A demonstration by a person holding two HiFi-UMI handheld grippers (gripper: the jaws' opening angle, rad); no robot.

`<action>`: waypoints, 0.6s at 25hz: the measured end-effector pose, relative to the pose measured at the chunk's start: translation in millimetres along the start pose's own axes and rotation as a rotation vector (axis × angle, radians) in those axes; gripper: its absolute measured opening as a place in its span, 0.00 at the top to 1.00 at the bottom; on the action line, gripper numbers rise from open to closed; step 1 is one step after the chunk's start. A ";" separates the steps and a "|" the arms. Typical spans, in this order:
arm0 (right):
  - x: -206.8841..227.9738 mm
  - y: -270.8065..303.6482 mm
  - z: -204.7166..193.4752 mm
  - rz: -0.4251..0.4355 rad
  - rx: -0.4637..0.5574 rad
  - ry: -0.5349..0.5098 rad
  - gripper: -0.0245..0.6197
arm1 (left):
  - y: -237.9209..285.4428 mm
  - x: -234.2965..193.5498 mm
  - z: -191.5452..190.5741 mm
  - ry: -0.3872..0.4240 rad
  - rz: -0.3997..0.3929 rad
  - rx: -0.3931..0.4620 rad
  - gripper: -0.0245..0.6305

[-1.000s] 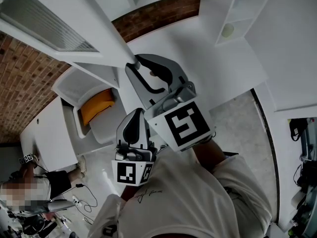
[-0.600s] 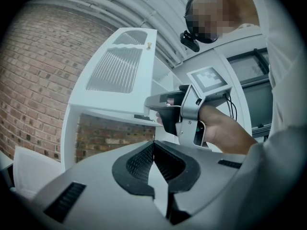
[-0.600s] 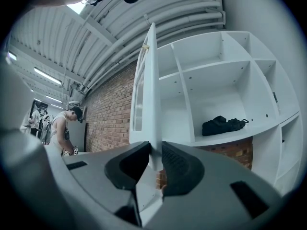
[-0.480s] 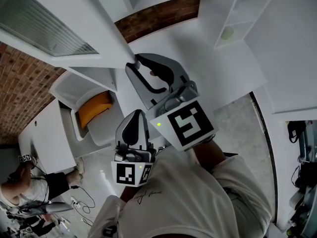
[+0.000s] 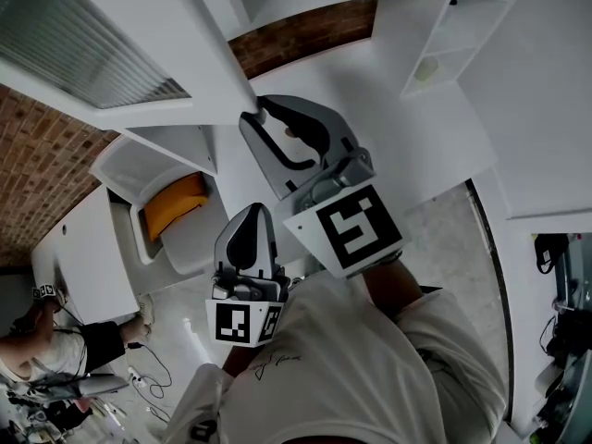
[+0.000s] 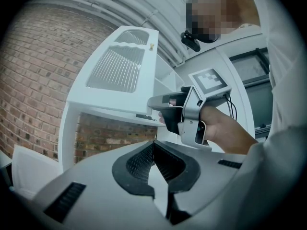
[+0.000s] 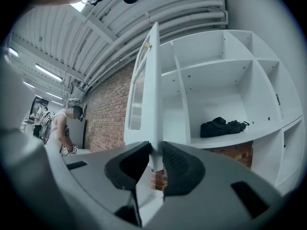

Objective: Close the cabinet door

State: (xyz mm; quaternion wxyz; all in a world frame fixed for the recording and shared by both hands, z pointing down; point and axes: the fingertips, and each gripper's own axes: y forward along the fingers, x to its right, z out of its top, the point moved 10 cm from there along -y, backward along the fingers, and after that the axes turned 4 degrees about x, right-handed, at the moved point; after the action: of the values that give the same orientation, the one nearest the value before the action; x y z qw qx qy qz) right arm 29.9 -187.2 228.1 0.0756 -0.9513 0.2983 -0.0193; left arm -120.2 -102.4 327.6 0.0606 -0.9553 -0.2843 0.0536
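**Brick wall [image 7: 103, 114] and cabinet [image 7: 225, 80]: door [image 7: 139, 95] open, gripped at its edge**

1. State. The white door stands swung out from the cabinet, edge-on in the right gripper view. The compartments behind it are exposed. A black bag [image 7: 223, 126] lies on one shelf.
2. Right gripper [image 7: 156, 164]. The jaws are clamped on the door's lower edge, with the thin panel between the pads.
3. Left gripper [image 6: 152, 145]. The jaws are together with nothing between them. It hangs low, apart from the door.
4. Step in hand. Judged from the open door, the closing swing is not complete.

Hazards from here:
- Slip. The pads hold only a narrow strip of smooth panel. A push off the hinge arc could pull the edge out of the jaws.
- Hinge strain. Twisting or lifting the gripper during the swing would load the hinges.
- Pinch. Jaws left on the edge at closure could be caught between door and frame.
- Obstruction. Whether the bag reaches the shelf front cannot be told. If it does, the door may stop short.
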 end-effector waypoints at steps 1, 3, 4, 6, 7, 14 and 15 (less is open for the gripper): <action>1.6 1.1 -0.4 0.000 -0.001 0.000 0.83 | 1.1 -0.2 -0.3 0.001 0.001 -0.001 0.94; 5.1 2.5 -0.9 0.004 -0.001 0.001 0.83 | 3.4 0.2 -0.9 0.001 0.001 -0.001 0.94; 6.6 3.1 -1.1 0.005 0.001 -0.002 0.83 | 4.5 0.4 -1.3 0.000 0.002 -0.002 0.94; 8.6 4.4 -1.9 0.007 0.001 -0.015 0.83 | 6.4 0.6 -2.1 -0.002 0.004 -0.003 0.94; 9.3 5.2 -2.1 0.008 0.000 -0.022 0.83 | 7.1 0.7 -2.2 -0.002 0.004 -0.003 0.94; 16.6 11.3 -3.0 0.007 -0.004 -0.048 0.83 | 13.5 1.5 -3.8 -0.003 0.012 0.001 0.94; 17.6 12.0 -3.0 0.006 -0.003 -0.050 0.83 | 14.8 1.8 -4.3 -0.004 0.014 0.002 0.94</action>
State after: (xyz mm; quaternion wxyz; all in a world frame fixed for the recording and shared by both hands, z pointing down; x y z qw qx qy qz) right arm 37.3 -207.4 229.0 0.0816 -0.9507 0.2993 0.0051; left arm -110.2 -114.0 329.6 0.0608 -0.9570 -0.2779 0.0565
